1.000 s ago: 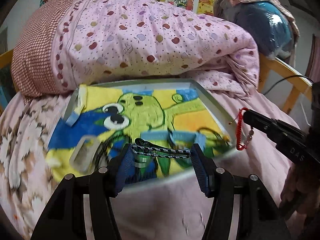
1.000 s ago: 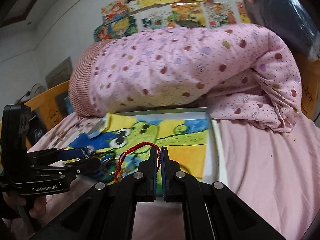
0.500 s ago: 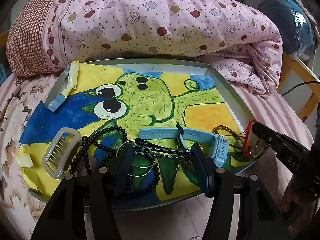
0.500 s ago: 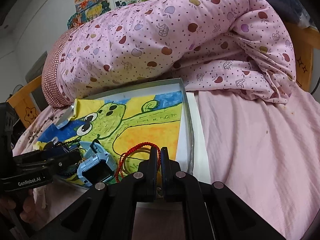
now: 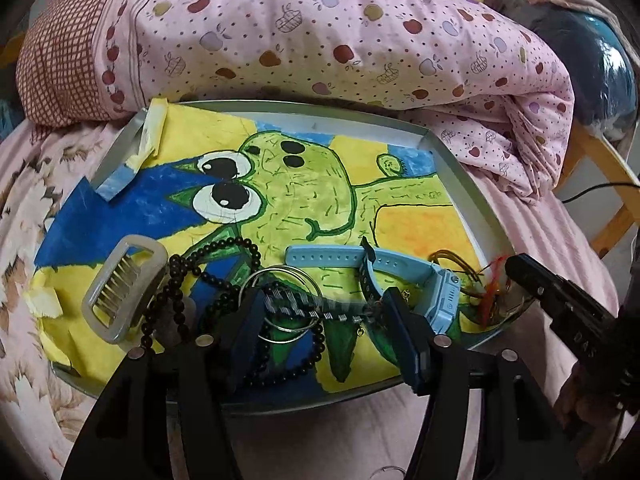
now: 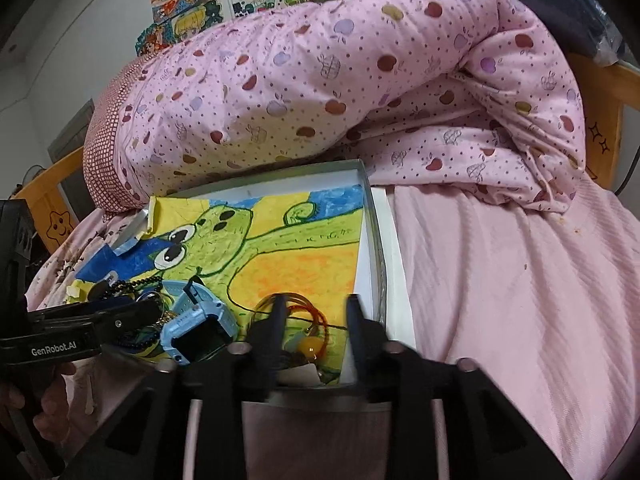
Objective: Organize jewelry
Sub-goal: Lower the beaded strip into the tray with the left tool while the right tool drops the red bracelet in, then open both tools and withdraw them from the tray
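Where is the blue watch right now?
The blue watch lies in the tray, near its front right corner in the left wrist view, between the black bead necklace and the red cord.

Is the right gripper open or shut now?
Open. The right gripper shows a wide gap between its fingers, and the red cord lies loose on the tray between them, not pinched.

Soft, even indoor light fills both views, with no hard shadows and muted, slightly flat colours. Fisheye distortion bends the tray [image 5: 452, 168] rim into curves and darkens the corners to black vignette. A pale sheen glares on the blue plastic bag [image 5: 608, 64]. The right gripper [image 6: 313, 310] fingertips look motion-blurred, and the braided cord [image 5: 316, 306] is smeared
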Motion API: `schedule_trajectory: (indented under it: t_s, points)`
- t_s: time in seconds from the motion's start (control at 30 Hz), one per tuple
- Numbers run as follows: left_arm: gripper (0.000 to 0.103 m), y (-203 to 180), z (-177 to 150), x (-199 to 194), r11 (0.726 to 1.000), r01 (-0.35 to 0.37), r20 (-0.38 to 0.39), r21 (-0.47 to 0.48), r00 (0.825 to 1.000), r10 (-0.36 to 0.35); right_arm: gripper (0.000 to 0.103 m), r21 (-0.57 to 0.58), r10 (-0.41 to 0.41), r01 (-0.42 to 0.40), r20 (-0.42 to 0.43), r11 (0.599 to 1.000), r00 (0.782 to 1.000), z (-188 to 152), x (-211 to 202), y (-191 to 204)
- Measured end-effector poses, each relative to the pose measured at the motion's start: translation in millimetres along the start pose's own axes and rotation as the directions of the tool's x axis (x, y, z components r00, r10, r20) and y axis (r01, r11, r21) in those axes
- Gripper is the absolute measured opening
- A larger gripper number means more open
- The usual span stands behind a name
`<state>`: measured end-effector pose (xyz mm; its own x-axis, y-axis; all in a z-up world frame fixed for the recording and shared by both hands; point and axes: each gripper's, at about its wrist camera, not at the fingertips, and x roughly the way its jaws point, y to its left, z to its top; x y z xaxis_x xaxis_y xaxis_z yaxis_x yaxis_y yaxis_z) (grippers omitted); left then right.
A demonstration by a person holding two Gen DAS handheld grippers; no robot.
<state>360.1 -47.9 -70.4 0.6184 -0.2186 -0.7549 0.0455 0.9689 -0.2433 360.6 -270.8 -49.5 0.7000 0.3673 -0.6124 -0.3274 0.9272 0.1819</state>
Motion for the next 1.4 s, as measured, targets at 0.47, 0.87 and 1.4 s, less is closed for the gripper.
schedule_trajectory:
  t_s: [0.47,0.87,1.4]
  points:
    - [0.097,-12,8,-81,0.999,0.005,0.169,0.032,0.986,-0.01,0.08,-0.012,0.014,-0.012,0.197,1.0,0.98,18,-97,23]
    - [0.101,-15,-13,-178,0.998,0.035,0.325,0.059,0.944,-0.053,0.103,-0.039,0.03,-0.018,0.338,0.999,0.941,8,-189,61]
    - [0.101,19,-94,-237,0.996,0.05,0.307,0.075,0.949,-0.07,0.103,-0.13,0.028,-0.004,0.188,0.991,0.982,-55,-224,113]
